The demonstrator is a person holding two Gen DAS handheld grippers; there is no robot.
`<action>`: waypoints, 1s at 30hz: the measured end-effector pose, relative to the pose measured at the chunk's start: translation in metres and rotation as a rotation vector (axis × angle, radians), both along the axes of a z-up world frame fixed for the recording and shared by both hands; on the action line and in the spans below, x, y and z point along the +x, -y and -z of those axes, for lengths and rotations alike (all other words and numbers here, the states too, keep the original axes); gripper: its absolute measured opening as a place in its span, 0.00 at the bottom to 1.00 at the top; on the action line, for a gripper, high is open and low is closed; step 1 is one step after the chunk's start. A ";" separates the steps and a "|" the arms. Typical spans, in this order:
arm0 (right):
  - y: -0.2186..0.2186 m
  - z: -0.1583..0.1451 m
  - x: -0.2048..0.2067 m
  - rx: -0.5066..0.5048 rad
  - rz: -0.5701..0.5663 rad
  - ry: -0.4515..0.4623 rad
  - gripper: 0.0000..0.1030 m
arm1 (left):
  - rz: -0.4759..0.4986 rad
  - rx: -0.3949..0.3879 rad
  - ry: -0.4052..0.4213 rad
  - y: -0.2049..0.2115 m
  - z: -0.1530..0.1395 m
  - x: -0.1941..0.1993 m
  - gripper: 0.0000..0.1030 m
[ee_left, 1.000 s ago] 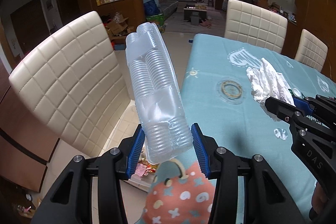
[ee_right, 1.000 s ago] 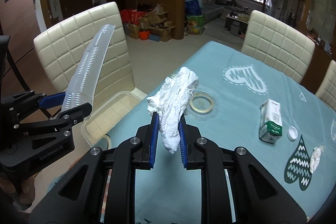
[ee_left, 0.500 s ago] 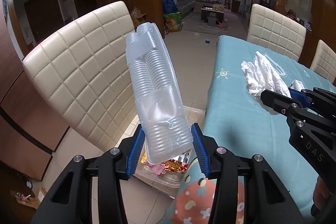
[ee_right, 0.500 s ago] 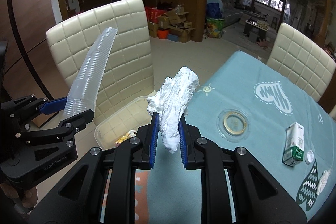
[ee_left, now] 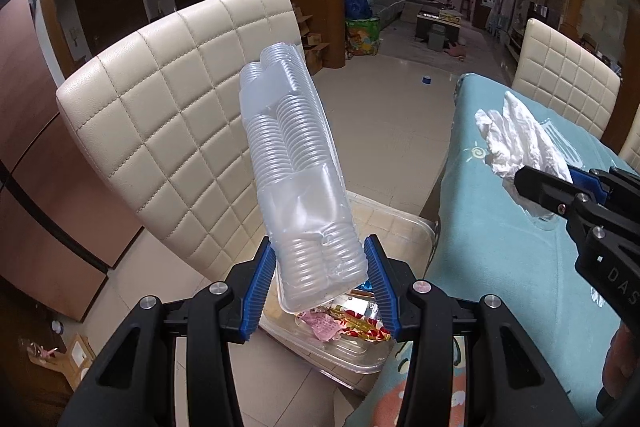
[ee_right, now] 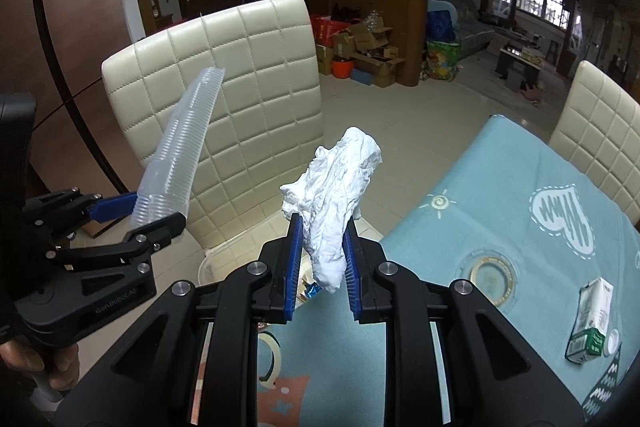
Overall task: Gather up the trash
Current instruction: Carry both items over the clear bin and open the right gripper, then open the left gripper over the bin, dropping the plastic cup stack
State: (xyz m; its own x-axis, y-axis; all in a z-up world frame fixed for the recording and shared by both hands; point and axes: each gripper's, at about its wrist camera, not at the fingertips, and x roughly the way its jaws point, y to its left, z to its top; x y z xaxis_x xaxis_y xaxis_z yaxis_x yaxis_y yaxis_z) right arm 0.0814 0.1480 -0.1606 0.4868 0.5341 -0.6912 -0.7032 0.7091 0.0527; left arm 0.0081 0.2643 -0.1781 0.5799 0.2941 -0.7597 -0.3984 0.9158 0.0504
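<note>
My left gripper (ee_left: pixel 320 283) is shut on a clear plastic sleeve of stacked cups (ee_left: pixel 294 171), held upright above a clear plastic bin (ee_left: pixel 396 223) with wrappers in it on the cream chair's seat. The sleeve also shows in the right wrist view (ee_right: pixel 176 163). My right gripper (ee_right: pixel 320 267) is shut on a crumpled white tissue (ee_right: pixel 336 195), held over the table's left edge near the bin (ee_right: pixel 208 267). The tissue also shows in the left wrist view (ee_left: pixel 520 143).
A cream quilted chair (ee_left: pixel 160 115) stands beside the table with the teal cloth (ee_right: pixel 500 195). A small milk carton (ee_right: pixel 592 323), a white cap (ee_right: pixel 612 341) and a round coaster (ee_right: pixel 490 277) lie on the cloth. More cream chairs (ee_right: pixel 600 131) stand at the far side.
Both grippers have moved left off the table toward the chair, carrying their loads. The bin with wrappers has come into view under the left gripper.
</note>
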 end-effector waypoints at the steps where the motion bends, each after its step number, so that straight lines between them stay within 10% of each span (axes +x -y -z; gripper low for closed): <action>1: -0.001 0.001 0.002 -0.002 -0.002 -0.001 0.23 | 0.001 -0.001 -0.007 0.000 0.003 0.003 0.44; 3: -0.003 0.006 0.008 -0.009 -0.011 -0.025 0.29 | 0.005 -0.001 -0.017 0.001 0.006 0.005 0.44; 6: 0.000 0.010 0.012 -0.008 -0.002 -0.029 0.77 | 0.009 -0.010 -0.030 0.001 0.011 0.012 0.44; 30: 0.031 0.042 0.037 -0.014 0.104 -0.123 0.76 | 0.060 -0.024 -0.072 0.013 0.025 0.032 0.44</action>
